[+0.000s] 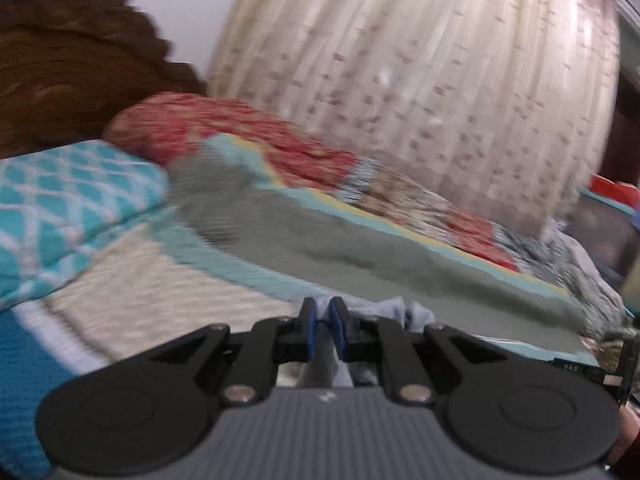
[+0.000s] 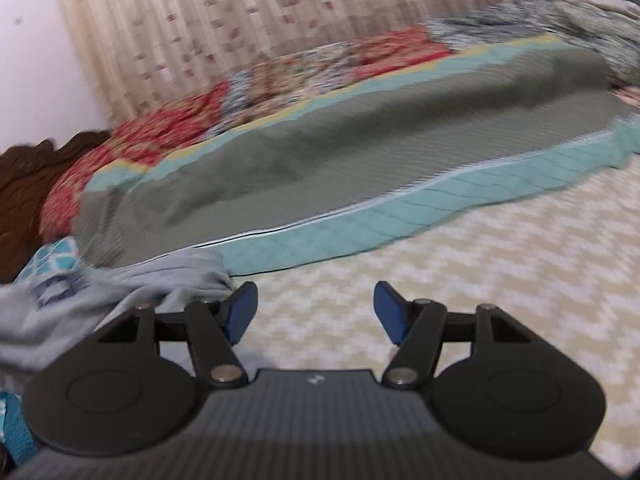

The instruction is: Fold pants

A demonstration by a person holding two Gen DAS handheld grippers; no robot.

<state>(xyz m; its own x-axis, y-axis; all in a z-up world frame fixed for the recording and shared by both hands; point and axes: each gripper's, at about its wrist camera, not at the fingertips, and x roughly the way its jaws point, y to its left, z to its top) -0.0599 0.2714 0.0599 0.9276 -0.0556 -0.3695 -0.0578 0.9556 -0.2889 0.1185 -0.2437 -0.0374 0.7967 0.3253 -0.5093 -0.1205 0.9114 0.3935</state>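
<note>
Left wrist view: grey pants (image 1: 404, 312) are pinched by the left gripper (image 1: 324, 326) at 12 o'clock; the right gripper (image 2: 316, 312) is spread wide, pants at its 9 o'clock.

Left wrist: I look low across the bed (image 1: 132, 300), close | right wrist: same | shared: olive quilt (image 1: 360, 248), curtain (image 2: 240, 20).

Pale grey-blue pants (image 2: 120, 280), olive-grey blanket (image 2: 360, 140) with teal quilted border, cream zigzag bedspread (image 2: 500, 260), red floral quilt (image 1: 248, 132), teal-white lattice pillow (image 1: 68, 192), beige curtain (image 1: 420, 60) with brownish specks, dark brown headboard (image 1: 60, 60).
</note>
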